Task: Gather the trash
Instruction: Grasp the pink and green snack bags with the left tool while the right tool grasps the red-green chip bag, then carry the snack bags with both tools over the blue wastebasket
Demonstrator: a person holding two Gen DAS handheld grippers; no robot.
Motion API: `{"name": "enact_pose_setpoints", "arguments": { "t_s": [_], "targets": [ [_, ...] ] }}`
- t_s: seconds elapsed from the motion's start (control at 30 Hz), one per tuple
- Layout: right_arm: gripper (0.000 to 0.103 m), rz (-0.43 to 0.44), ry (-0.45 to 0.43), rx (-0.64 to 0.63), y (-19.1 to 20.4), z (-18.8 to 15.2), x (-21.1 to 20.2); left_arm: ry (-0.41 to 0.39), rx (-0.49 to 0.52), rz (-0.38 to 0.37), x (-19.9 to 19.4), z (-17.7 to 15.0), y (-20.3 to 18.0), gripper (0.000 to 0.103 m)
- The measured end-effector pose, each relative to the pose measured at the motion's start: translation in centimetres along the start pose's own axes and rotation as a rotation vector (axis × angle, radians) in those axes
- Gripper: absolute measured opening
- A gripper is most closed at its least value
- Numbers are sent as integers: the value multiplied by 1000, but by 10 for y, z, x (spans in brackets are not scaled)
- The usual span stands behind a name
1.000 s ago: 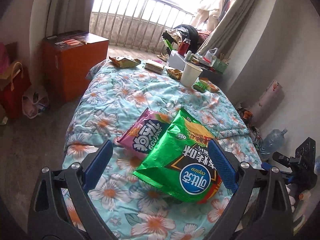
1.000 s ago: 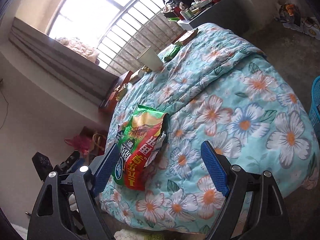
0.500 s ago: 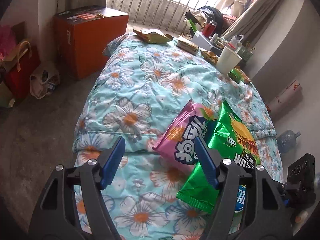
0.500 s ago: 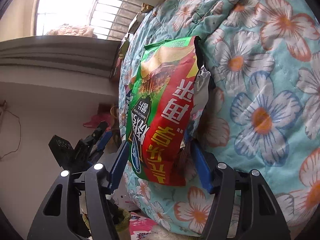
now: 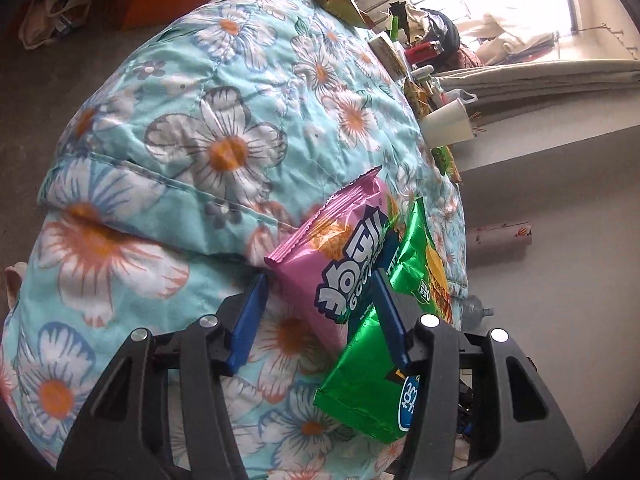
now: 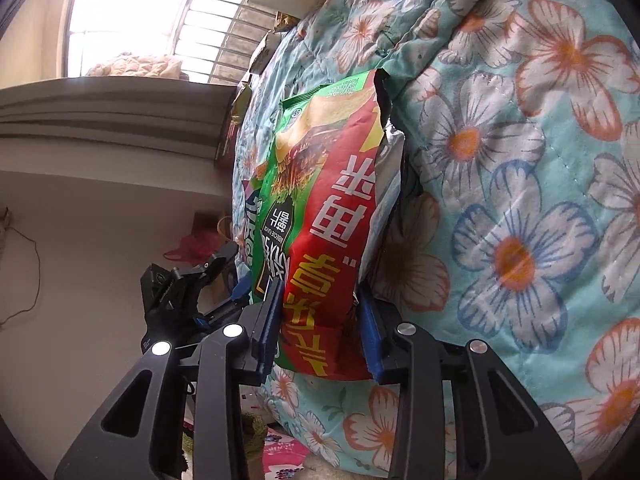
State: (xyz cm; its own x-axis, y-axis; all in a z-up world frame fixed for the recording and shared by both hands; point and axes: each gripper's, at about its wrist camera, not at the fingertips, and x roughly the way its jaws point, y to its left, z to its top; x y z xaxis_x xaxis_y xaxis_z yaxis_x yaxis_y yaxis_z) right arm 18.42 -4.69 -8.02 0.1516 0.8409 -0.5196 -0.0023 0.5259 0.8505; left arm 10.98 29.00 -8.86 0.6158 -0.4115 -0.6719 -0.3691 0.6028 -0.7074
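Nearest you, your right gripper (image 6: 320,328) has its blue fingers (image 6: 270,322) pressed against both sides of the lower end of the green-and-red chip bag (image 6: 328,208); the jaws have just been closing and now pinch the bag between them. The bag stands lengthwise up the flowered quilt (image 6: 520,160), its torn silver mouth at the far end.

Your left gripper (image 5: 320,312) straddles the pink snack bag (image 5: 336,256). Its jaws have just been closing: the right pad touches the bag's edge, while the left pad stands just clear of it, so the bag lies between them unclamped. In the left wrist view the chip bag lies just beside the pink one, partly behind the right finger.

Farther up the quilt stand a white paper cup (image 5: 448,124), a small green wrapper (image 5: 444,158) just beside it, and a crumpled wrapper (image 5: 332,0) near the far edge. Beyond them rises the barred window (image 6: 208,20).
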Motion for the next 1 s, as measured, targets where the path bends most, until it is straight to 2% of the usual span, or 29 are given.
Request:
{"name": "enact_pose_setpoints", "arguments": {
  "t_s": [0.13,0.23,0.33,0.43,0.5,0.63,0.87,0.93,1.0],
  "targets": [
    [34,-2,-59,19,-14,1,-26,-11,32,35,1,-4,-6,45],
    [34,-33,-114,32,-25,3,-47,-13,17,19,-1,-4,-6,45],
    [34,-59,-133,40,-35,5,-57,-18,-41,-89,-1,-8,-6,45],
    [34,-88,-134,32,-39,6,-57,-84,-59,-199,-9,-16,-11,45],
    [34,-84,-128,38,-44,6,-55,-110,-53,-247,-10,-20,-18,45],
    [33,-60,-125,57,-50,8,-54,-84,-42,-243,2,-27,-27,45],
    [33,-37,-128,65,-60,6,-59,19,-102,-232,36,-44,-23,45],
    [33,-29,-127,68,-62,6,-56,17,-106,-232,39,-48,-25,39],
    [33,-17,-127,74,-65,6,-58,12,-108,-242,39,-48,-25,29]
  ]
}}
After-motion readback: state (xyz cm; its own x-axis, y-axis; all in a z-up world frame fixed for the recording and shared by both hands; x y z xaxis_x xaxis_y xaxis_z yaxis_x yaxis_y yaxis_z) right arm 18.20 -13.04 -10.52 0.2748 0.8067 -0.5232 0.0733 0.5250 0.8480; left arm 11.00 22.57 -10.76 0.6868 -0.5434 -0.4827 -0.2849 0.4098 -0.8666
